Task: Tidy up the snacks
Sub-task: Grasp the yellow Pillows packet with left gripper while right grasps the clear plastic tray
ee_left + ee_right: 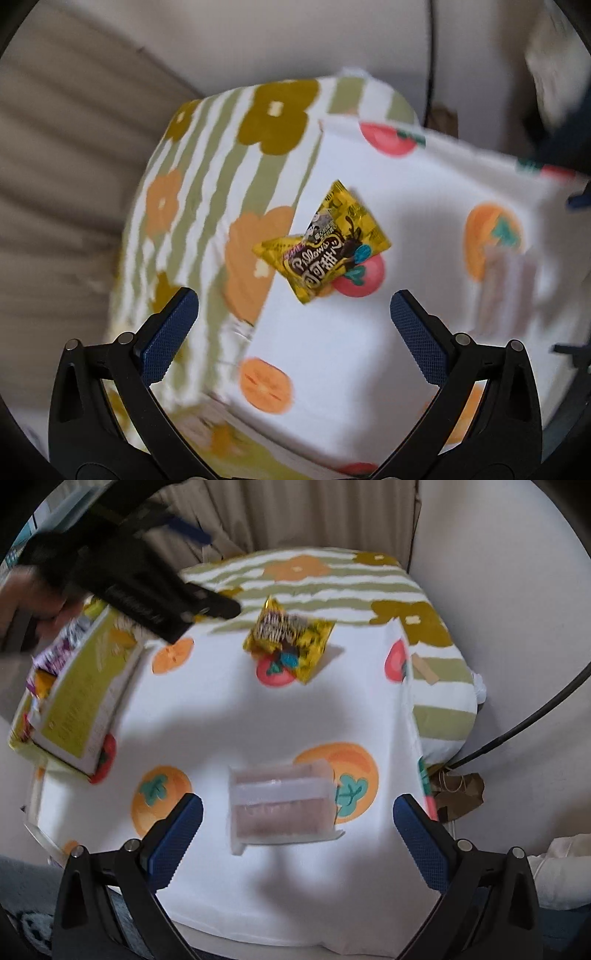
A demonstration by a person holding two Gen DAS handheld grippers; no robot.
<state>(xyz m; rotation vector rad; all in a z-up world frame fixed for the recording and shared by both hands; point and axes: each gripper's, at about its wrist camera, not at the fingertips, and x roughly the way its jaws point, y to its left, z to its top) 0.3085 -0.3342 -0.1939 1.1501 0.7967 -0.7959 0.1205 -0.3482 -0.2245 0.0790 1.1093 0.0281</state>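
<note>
Both grippers, left (294,308) and right (298,814), gape empty; yellow snack packet (325,243) lies ahead of left.

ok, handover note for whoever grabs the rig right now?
Left hand-held gripper: open, empty, above the yellow packet.
Right hand-held gripper: open, empty, facing the clear pack.
Both snacks lie loose on the white fruit-print cloth.
Green box at the cloth's left edge already holds some snacks.
Left to do, likely: put packet and pack into the box.
</note>
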